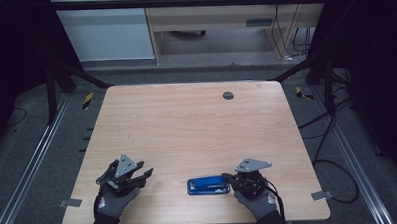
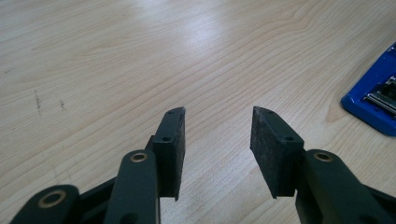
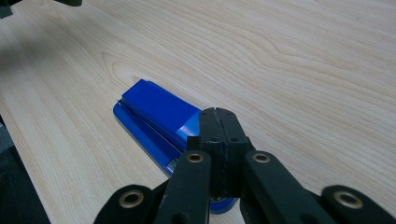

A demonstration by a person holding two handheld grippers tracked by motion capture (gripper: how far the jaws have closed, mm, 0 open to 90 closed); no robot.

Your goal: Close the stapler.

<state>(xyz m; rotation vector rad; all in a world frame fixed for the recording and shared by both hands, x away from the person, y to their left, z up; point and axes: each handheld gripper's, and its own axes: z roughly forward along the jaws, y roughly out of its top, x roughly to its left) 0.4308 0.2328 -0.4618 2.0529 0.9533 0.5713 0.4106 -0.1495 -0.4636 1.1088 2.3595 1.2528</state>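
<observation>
The right gripper point(image 3: 219, 114) is seen with its 2 jaws pressed flat together, nothing held between them, and the closed tip is laid over the near end of the blue stapler point(image 3: 156, 114). Whether the tip actually presses on the top or hovers just above it cannot be told. The step in hand is judged to be a push down on the stapler's top arm. For that to go well, the closed tip should be kept centred across the width of the arm, the force sent straight down, and the base kept from skidding on the smooth wood.

Further out, the left gripper point(image 2: 217, 140) is held with its jaws roughly halfway apart, nothing between the pads, bare table point(image 2: 140, 60) beneath. A corner of the stapler is caught at the right edge of the left gripper view, well apart from those jaws.

From the high view, the stapler point(image 1: 208, 185) is found lying flat near the front edge of the table, just beside the right gripper point(image 1: 229, 180), with the left gripper point(image 1: 144, 170) parked off to the left; it could be brought in to steady the base.
</observation>
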